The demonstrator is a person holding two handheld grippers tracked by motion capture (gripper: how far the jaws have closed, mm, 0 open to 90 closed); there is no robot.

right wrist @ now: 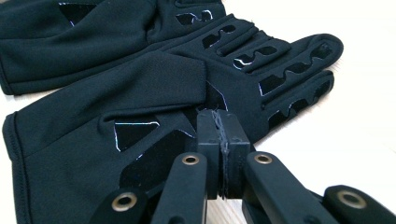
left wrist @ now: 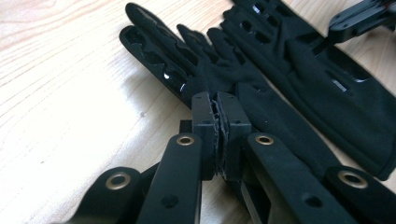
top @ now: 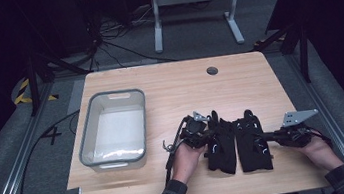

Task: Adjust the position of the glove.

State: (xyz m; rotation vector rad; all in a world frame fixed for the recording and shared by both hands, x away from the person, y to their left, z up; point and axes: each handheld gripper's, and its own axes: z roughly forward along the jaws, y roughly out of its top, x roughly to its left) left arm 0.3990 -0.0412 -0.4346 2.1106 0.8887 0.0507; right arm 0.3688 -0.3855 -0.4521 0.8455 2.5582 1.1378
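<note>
Two black gloves lie flat, side by side, at the near middle of the table [top: 168, 82], right of a grey bin [top: 87, 138]. The person's left hand [top: 186, 156] reaches in from the near edge, angled right, its left gripper [left wrist: 217, 109] low at the outer edge of the left glove [top: 220, 143], fingers [left wrist: 203, 116] pressed together with black fabric seemingly pinched between them. The right hand [top: 318, 151] comes in from the right, pointing left; the right gripper [right wrist: 219, 126] meets the right glove [top: 252, 142] at its outer edge, fingers likewise closed, apparently nipping the fabric.
</note>
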